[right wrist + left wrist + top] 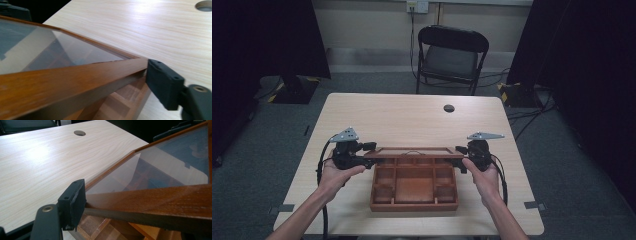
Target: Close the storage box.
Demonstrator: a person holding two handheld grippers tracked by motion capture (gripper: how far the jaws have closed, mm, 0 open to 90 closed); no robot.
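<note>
Left tongs (371, 152) clamp the left end of the glass lid (414, 152); right tongs (460, 155) clamp its right end — lid w/ wooden frame is lifted, tilted up over the far edge of the wooden box (414, 187). Box sits on the tabletop (402, 115) near its front edge, compartments showing. Cable hole (449, 108) & chair (451, 55) lie beyond the box.

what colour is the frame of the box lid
Reddish-brown stained wood around a clear pane; the lid frame shows best in the right gripper view.
</note>
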